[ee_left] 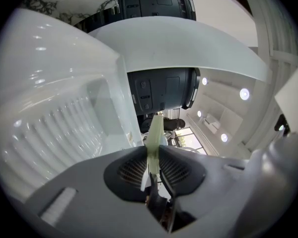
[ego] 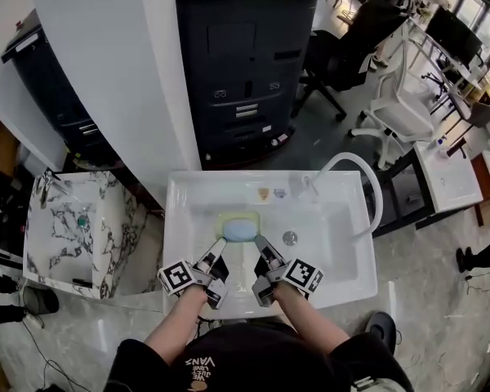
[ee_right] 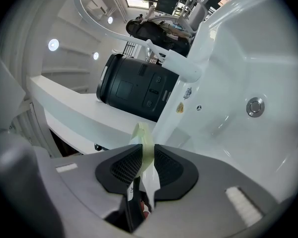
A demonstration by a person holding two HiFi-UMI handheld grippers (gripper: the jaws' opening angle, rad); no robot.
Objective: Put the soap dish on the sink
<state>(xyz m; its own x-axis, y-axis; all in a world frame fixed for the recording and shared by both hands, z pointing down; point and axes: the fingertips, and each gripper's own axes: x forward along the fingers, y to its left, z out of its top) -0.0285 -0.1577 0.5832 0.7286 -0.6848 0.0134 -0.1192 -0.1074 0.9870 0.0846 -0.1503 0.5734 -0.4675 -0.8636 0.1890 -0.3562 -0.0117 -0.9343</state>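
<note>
A pale green soap dish with a blue soap bar on it hangs over the white sink's basin. My left gripper is shut on the dish's left rim, and my right gripper is shut on its right rim. In the left gripper view the thin green rim is pinched between the dark pads. The right gripper view shows the same, with the rim clamped between its pads. The drain lies just right of the dish.
A white faucet arches over the sink's back right corner. A marbled basin stands to the left, a dark cabinet behind the sink. Office chairs and desks fill the back right.
</note>
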